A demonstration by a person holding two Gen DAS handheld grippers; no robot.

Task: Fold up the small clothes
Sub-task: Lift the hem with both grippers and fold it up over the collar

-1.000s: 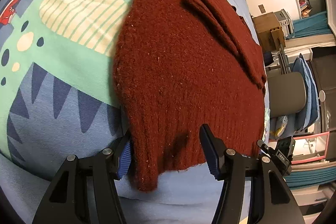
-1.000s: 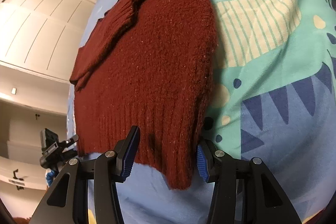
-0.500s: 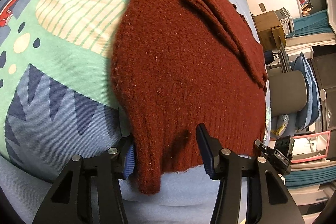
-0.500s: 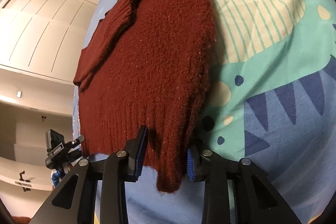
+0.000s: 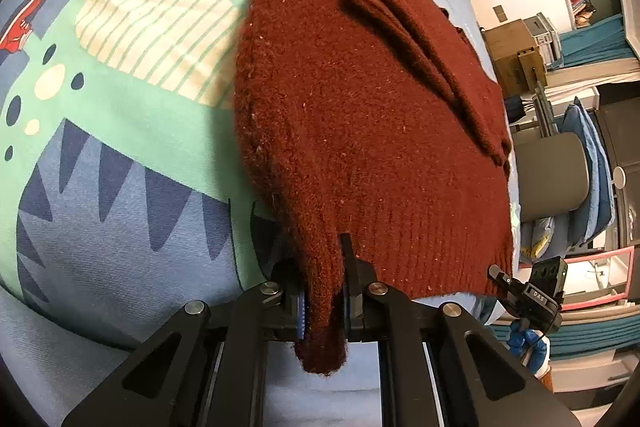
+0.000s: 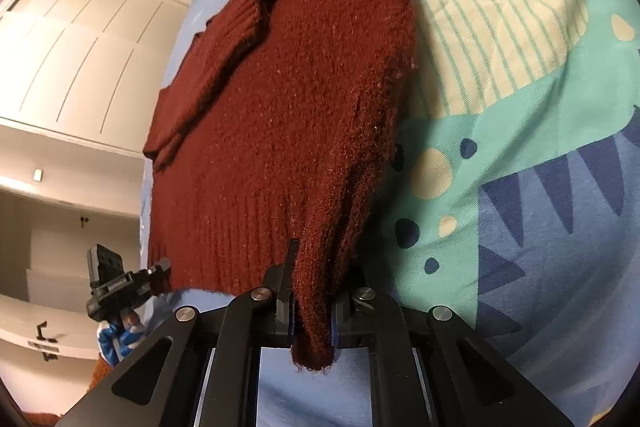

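Left tool (image 5: 324, 303) has just clenched the sweater (image 5: 360, 115) hem corner; right tool (image 6: 312, 311) likewise, opposite hem corner; sweater lies on the bedspread (image 5: 120, 227).

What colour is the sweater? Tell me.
Dark red, a rusty maroon knit sweater, seen best in the left wrist view.

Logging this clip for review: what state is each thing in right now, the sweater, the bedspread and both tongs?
Sweater: dark red knit, lying on the bed, sleeve folded across the body, both hem corners pinched.
Left tongs: jaws just closed, shut on the hem corner.
Right tongs: jaws just closed, shut on the other hem corner.
Bedspread: dinosaur print, spread flat under the sweater.
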